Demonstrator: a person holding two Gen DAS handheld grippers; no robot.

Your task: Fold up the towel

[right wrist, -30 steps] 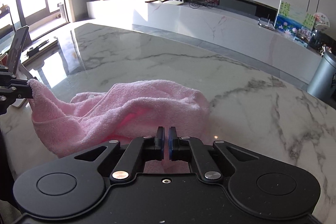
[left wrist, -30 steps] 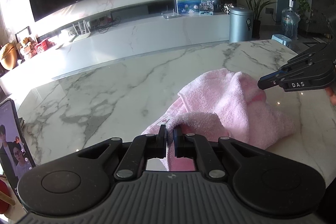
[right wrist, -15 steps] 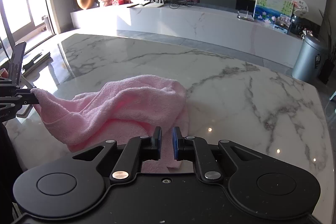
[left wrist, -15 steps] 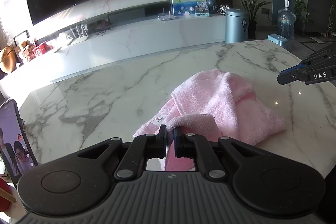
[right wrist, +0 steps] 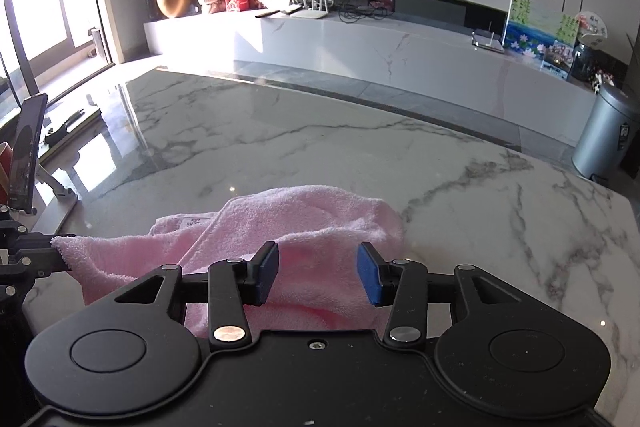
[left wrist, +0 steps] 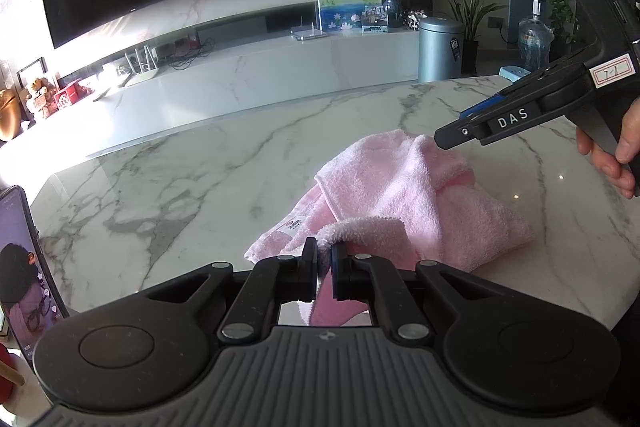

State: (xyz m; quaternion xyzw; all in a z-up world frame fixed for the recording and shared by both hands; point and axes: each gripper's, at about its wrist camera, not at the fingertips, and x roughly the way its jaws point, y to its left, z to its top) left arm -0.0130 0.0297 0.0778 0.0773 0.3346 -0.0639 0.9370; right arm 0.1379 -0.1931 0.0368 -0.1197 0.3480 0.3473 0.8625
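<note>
Towel first: the pink terry-cloth towel lies in a loose, rumpled heap on the white grey-veined marble table, nearer the person's edge than the middle. One corner of it is pinched between the jaws of the left gripper, which are pressed together on the cloth, and that corner is raised a little off the stone. The right gripper holds nothing; its blue-padded jaws have just been opening and stand apart above a hump of the towel, with cloth showing below the gap but no pad pressing on it. In the left wrist view its black tip hovers over the far side of the heap, with a hand round the grip.

The likeliest trouble is the next grasp. The heap is several layers deep, so open jaws coming down on that hump could take two thicknesses or a mid-fold ridge instead of a free corner, and the fold would come out crooked. The polished marble looks slippery, so any pull from the left corner may drag the whole towel along. A propped black smartphone stands near the table's left edge and a wide sweep could knock it.
</note>
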